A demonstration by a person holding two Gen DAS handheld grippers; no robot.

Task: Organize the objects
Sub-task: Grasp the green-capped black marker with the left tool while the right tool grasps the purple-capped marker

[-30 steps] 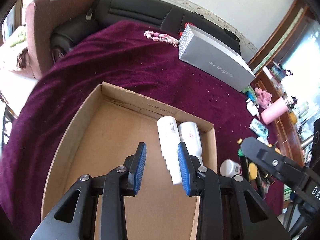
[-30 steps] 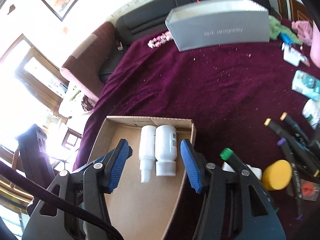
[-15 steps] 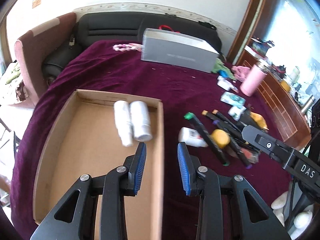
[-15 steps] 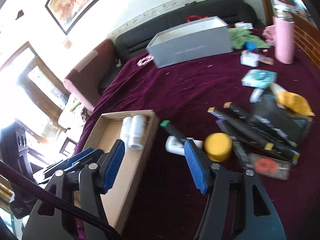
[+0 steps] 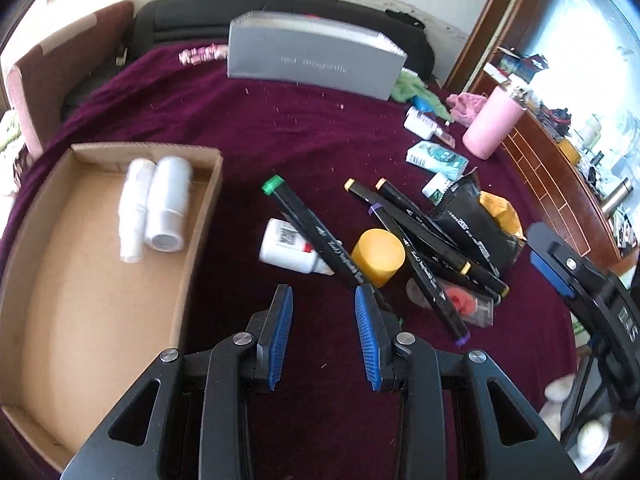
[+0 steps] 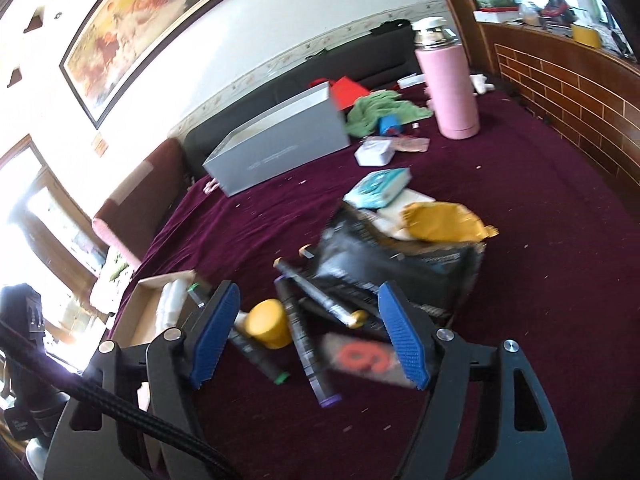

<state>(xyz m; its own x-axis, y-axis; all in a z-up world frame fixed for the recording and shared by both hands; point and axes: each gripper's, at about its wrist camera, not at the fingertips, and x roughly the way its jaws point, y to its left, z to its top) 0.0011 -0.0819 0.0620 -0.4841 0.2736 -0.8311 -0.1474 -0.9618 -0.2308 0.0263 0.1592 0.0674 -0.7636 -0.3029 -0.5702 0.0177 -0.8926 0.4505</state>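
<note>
Left wrist view: I am holding my left gripper (image 5: 324, 320) narrowly spread and empty over the maroon cloth (image 5: 312, 120); the cardboard box (image 5: 100, 280) with two white bottles (image 5: 160, 204) is lying at 10 o'clock, the markers (image 5: 416, 240) at 1 o'clock.

Right wrist view: my right gripper (image 6: 308, 336) is opening, its jaws framing the yellow cap (image 6: 268, 322) and markers (image 6: 300, 328) without touching them.

Matt brown cardboard box (image 5: 100, 264) on a fuzzy maroon cloth (image 5: 320, 128), holding glossy white plastic bottles (image 5: 160, 204).
</note>
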